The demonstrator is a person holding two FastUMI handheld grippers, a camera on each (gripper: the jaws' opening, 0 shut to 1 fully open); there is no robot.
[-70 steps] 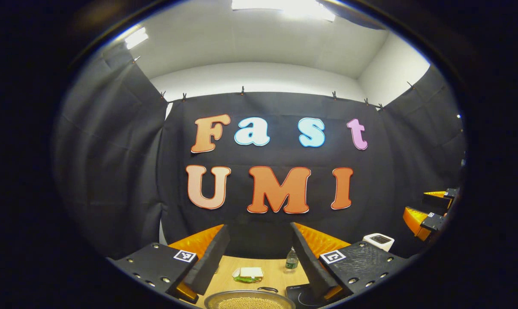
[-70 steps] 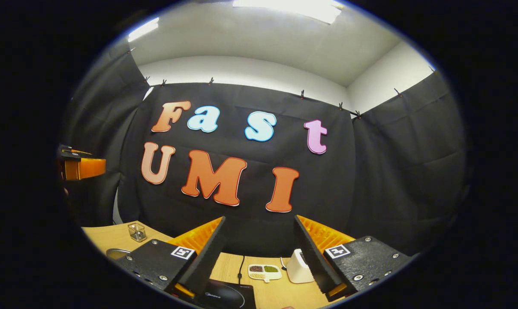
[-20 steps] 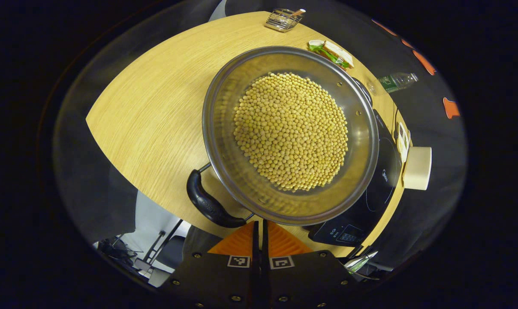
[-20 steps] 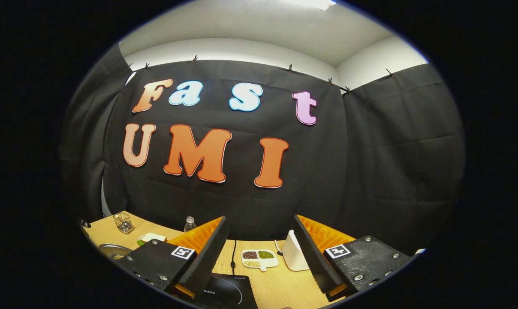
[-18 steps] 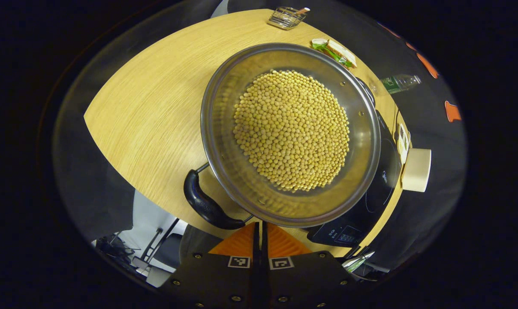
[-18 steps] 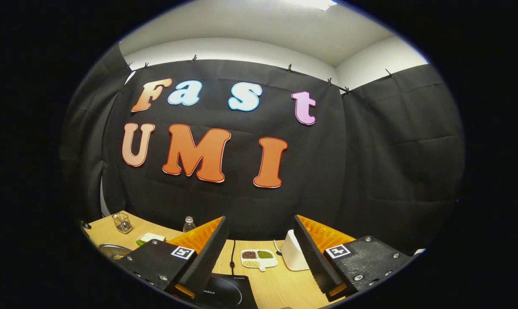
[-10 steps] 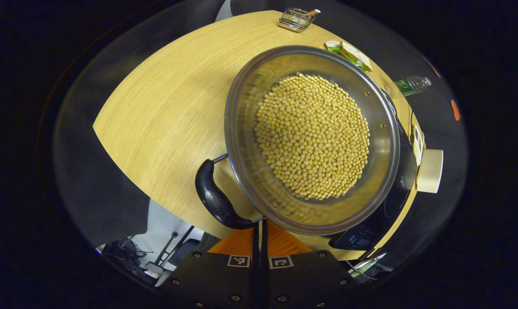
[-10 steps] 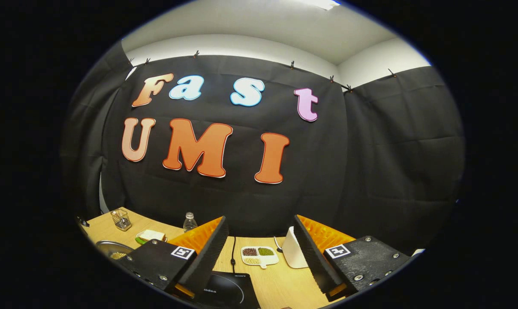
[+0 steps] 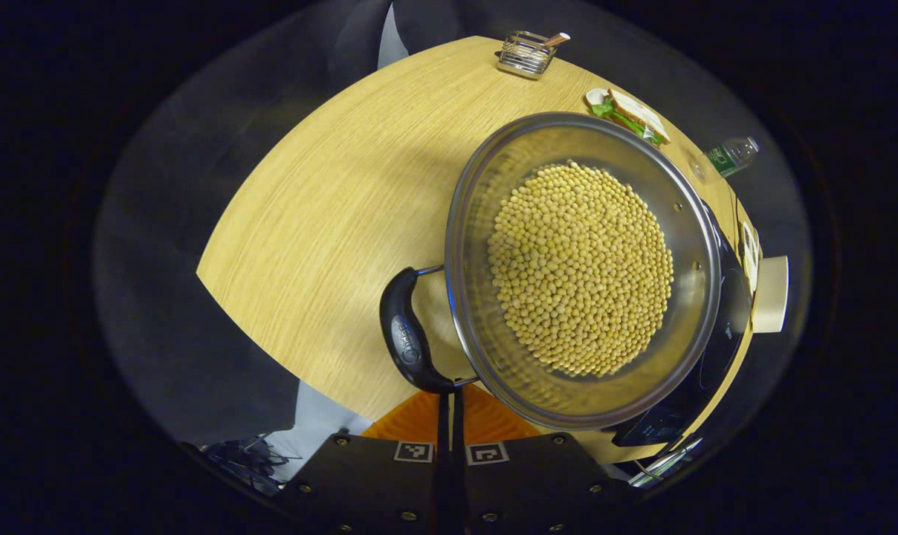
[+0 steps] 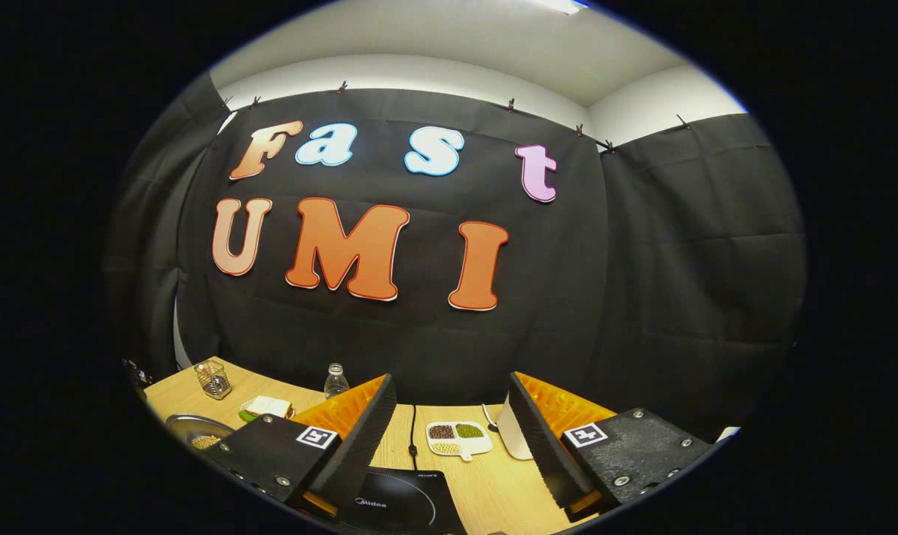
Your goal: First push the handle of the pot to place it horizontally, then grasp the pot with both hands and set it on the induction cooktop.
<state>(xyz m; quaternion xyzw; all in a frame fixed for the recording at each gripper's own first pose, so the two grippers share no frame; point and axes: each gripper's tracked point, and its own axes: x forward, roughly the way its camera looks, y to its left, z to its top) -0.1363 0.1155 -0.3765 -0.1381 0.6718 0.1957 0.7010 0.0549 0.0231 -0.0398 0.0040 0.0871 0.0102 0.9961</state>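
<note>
Steel pot point(image 9: 583, 267) sits on the wooden counter point(image 9: 330, 208), brim-wide and filled with a layer of yellow soybeans point(image 9: 579, 267). Its right side lies just beside, maybe overlapping, the black induction cooktop point(image 9: 705, 364); cannot tell if the base touches it. Near black handle point(image 9: 408, 342) is a loop on wire arms, hanging at the pot's near-left edge. A second handle point(image 9: 713, 215) shows as a dark sliver on the far right rim.

Left gripper point(image 9: 449, 416) looks straight down, fingers pressed together with nothing between them, tips right at the lower end of the near handle; contact not clear. Judged step: pushing that handle to horizontal.

Right gripper point(image 10: 449, 446) is held level above the cooktop point(image 10: 401, 501), fingers spread wide, holding nothing. The pot rim point(image 10: 196, 431) shows at its lower left.

Handling, judged: rigid steel, smooth and slippery wall, heavy with beans, load shifts and spills if tilted. Take hold on the two plastic handles, one gripper each, lift level. Hinged handles may swing, so pinch them firmly once flat.

Around: wire holder point(image 9: 527, 53) at the far counter edge, sandwich point(image 9: 631, 115) behind the pot, water bottle point(image 9: 731, 154) lying farther right, white appliance point(image 9: 770, 293) past the cooktop, divided dish of beans point(image 10: 458, 438) by it.
</note>
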